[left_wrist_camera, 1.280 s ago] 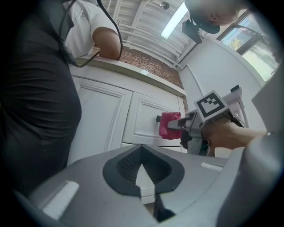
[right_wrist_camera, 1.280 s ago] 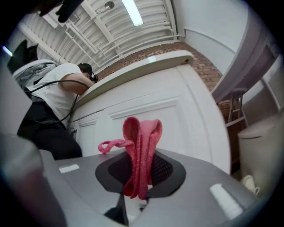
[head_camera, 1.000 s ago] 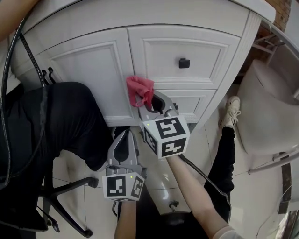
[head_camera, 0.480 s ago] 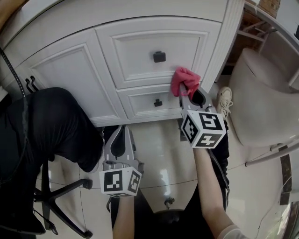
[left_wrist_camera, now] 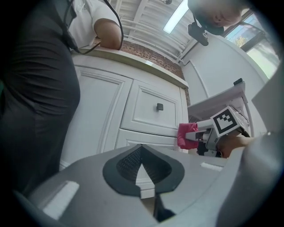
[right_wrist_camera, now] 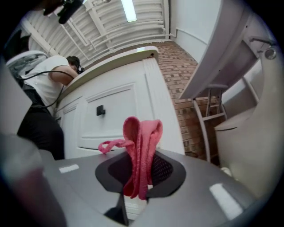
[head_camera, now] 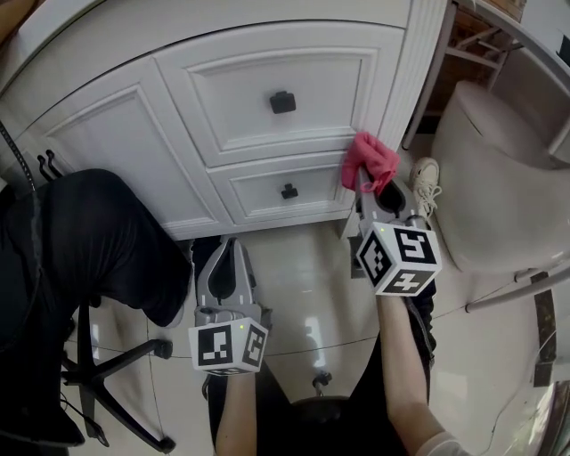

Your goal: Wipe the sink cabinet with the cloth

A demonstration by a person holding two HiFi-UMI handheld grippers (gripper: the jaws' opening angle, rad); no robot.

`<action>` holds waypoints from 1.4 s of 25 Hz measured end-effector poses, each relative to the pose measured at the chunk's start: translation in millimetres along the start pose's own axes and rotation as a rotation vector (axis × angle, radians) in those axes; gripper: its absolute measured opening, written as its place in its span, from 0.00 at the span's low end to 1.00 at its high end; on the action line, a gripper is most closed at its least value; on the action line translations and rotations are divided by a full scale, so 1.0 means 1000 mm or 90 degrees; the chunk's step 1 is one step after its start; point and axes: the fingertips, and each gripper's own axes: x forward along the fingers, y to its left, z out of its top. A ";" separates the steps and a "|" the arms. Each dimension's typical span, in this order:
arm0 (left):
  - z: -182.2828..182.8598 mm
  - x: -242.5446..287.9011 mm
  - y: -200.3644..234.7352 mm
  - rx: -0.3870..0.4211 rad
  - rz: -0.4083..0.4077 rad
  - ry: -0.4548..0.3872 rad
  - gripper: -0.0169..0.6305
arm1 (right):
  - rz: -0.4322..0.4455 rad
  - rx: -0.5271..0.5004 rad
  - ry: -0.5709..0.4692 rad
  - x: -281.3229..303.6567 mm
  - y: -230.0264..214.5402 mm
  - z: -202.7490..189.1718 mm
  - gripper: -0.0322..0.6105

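Gripping the pink cloth (head_camera: 370, 162) in its fingers, the right gripper (head_camera: 371, 185) has been swept from the sink cabinet's (head_camera: 249, 98) middle to its right edge, right of centre; wiping is judged under way. The left gripper's (head_camera: 228, 256) fingers are closed, empty, lower left.

A bathroom, seemingly a mock-up inside a larger work space. A white sink cabinet (head_camera: 116, 151) with panelled drawers stands under a pale counter (right_wrist_camera: 115, 60), just beside a toilet (head_camera: 499, 178), on glossy floor tiles (head_camera: 303, 285). A brick wall (right_wrist_camera: 177, 66), a ceiling strip light (right_wrist_camera: 129, 9) and an office chair (head_camera: 116, 361) give it a studio look.
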 end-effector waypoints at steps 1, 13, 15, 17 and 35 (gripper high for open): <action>0.000 -0.004 0.007 -0.001 0.009 -0.002 0.05 | 0.037 0.005 0.004 0.003 0.027 -0.009 0.16; -0.014 -0.031 0.100 -0.049 0.108 0.004 0.05 | 0.245 -0.049 0.098 0.055 0.227 -0.123 0.16; -0.020 -0.027 0.098 -0.055 0.108 0.008 0.05 | 0.224 -0.062 0.095 0.052 0.205 -0.120 0.16; -0.023 -0.022 0.091 -0.059 0.101 0.008 0.05 | 0.201 -0.071 0.088 0.044 0.177 -0.114 0.16; -0.038 0.014 -0.007 -0.027 0.000 0.027 0.05 | -0.087 -0.008 0.046 -0.015 -0.076 -0.077 0.16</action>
